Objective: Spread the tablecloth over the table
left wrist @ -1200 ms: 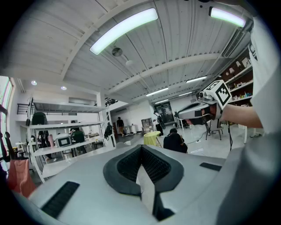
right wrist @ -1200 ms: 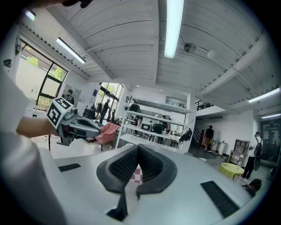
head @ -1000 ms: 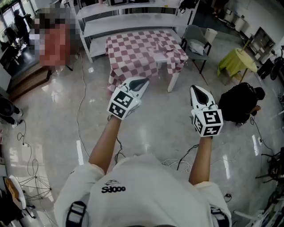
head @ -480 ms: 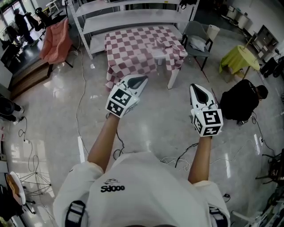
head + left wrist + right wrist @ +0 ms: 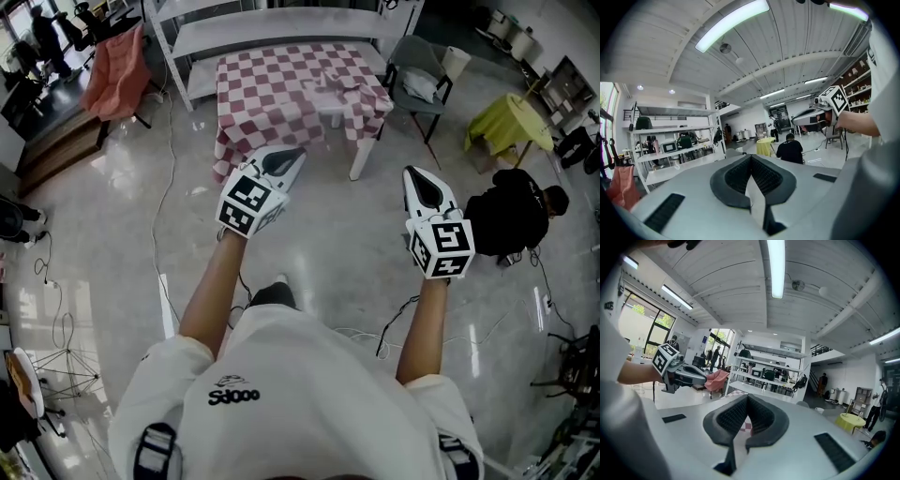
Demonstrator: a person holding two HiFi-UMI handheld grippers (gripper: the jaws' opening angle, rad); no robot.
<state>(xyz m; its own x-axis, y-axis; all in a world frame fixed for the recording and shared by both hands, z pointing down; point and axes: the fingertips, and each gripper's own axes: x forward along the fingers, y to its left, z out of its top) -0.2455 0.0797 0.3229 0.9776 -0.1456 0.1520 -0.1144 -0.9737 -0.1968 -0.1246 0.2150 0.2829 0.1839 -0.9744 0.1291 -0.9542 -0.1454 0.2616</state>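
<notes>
A red-and-white checked tablecloth (image 5: 281, 84) covers a white table (image 5: 362, 150) ahead of me on the far side of the floor; its right side is rumpled and folded back near the corner. My left gripper (image 5: 292, 153) is held out at the left, jaws shut with nothing between them, short of the table's near edge. At the right, my right gripper (image 5: 416, 174) is also shut and empty, over bare floor. In the right gripper view a sliver of the checked cloth (image 5: 748, 426) shows between the shut jaws, and the left gripper (image 5: 679, 372) shows at left.
White shelving (image 5: 272, 23) stands behind the table. A grey chair (image 5: 419, 80) sits right of it, a pink-draped chair (image 5: 114, 73) left. A person in black (image 5: 511, 214) crouches at right near a yellow-green covered table (image 5: 506, 127). Cables (image 5: 169, 178) trail over the floor.
The table has drawn closer and higher in the head view; both grippers have advanced toward it, still shut. A dark shoe now shows below the left arm.
</notes>
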